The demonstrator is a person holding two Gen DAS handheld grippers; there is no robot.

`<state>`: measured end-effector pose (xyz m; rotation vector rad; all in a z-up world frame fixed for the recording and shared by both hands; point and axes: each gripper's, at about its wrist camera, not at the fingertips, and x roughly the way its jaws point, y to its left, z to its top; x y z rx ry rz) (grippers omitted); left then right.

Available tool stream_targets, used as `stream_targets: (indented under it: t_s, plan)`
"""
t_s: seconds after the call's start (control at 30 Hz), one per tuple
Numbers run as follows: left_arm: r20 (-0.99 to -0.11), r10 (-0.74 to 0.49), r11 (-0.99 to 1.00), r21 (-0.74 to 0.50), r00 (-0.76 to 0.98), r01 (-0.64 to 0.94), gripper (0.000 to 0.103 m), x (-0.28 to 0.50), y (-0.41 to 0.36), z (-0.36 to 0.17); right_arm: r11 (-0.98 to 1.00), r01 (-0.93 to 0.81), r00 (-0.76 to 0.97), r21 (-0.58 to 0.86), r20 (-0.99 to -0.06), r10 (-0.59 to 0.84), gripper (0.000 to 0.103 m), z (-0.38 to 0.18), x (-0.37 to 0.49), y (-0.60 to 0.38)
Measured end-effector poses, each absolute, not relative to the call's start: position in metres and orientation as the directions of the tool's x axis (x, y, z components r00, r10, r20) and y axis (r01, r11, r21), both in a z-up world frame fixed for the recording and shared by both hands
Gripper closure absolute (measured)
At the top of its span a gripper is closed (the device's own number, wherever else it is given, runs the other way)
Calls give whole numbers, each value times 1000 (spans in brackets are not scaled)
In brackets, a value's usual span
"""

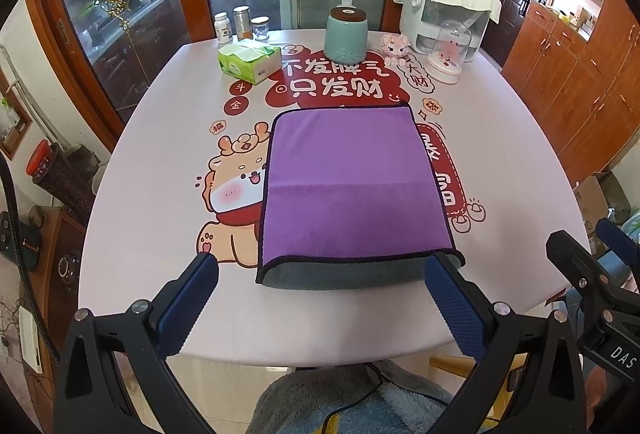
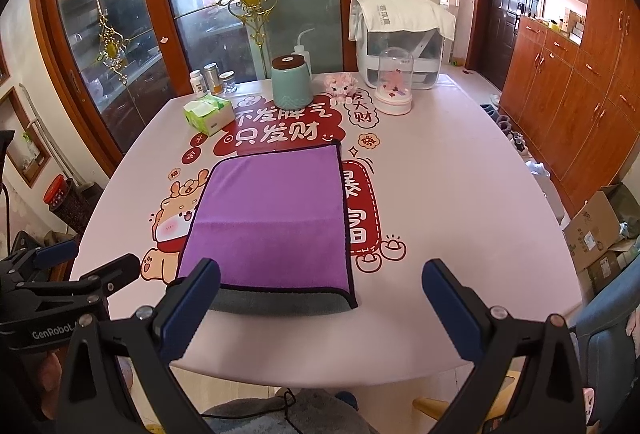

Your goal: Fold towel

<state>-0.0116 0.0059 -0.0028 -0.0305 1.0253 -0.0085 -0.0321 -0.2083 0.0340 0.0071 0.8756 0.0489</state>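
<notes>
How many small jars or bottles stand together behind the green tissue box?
3, in a row at the table's far edge: white pill bottle, metal tin, clear glass jar. None seem hidden.

black claw (image 1: 320,298) frames, blue textured pads (image 1: 188,304), silver screws

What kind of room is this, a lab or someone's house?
Most likely a home dining room: a table with a cartoon cloth, a tissue box and jars, wooden cabinets, glass sliding doors.
</notes>
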Motion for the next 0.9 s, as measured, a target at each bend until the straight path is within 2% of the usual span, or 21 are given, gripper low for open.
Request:
stream_targets:
  t_s: [0.9]
  plan:
    - [-866,-14,1000,-23,500,-12,1,-4,16,-9,998,-70,627,5,-778,48,2,31,-27,-193]
